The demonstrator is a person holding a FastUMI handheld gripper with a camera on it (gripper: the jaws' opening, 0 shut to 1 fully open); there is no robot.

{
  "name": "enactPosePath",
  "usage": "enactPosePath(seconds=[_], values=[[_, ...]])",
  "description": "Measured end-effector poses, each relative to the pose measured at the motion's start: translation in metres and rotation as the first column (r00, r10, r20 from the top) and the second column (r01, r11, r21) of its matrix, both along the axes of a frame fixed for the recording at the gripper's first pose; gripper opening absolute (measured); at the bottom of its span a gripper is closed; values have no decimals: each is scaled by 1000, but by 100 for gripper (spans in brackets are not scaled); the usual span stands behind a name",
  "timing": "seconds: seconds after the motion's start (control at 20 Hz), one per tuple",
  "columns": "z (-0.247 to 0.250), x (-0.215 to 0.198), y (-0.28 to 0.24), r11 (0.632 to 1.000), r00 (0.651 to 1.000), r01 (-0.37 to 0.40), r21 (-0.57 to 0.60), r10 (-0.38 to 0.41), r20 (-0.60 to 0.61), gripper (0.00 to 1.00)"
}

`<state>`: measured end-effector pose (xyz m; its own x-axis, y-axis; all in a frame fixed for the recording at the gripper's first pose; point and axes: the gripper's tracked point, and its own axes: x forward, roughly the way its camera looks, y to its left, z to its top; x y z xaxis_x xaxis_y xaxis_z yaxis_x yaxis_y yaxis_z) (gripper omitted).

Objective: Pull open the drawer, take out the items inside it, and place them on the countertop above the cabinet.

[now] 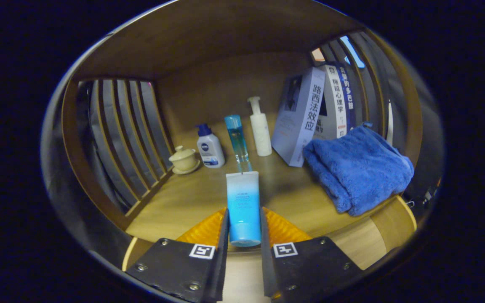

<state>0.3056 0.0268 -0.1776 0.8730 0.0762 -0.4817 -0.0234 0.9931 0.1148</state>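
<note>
A blue-and-white squeeze tube (243, 206) stands upright between my two fingers, cap down, and my gripper (244, 229) is shut on its lower part. The tube's base is at the front edge of the wooden countertop (183, 202). On the countertop beyond the fingers stand a slim clear blue bottle (237, 141), a white pump bottle (260, 128) and a small white bottle with a blue cap (209, 147).
A small cream lidded cup on a saucer (183, 160) sits at the left by the slatted side (124, 130). Upright books (310, 113) lean at the back right, with a folded blue towel (358, 166) in front of them. The shelf roof hangs overhead.
</note>
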Motion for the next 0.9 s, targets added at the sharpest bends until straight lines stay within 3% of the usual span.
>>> enactPosePath(seconds=[0.25,0.45,0.5,0.9], values=[[-8,-1,0,1000,1000,10,28,-10,-6,43],[1,-10,-8,999,1000,14,30,-14,-8,95],[2,-14,-11,1000,1000,12,14,-12,-5,100],[40,-66,-13,998,993,-66,-15,67,93,99]])
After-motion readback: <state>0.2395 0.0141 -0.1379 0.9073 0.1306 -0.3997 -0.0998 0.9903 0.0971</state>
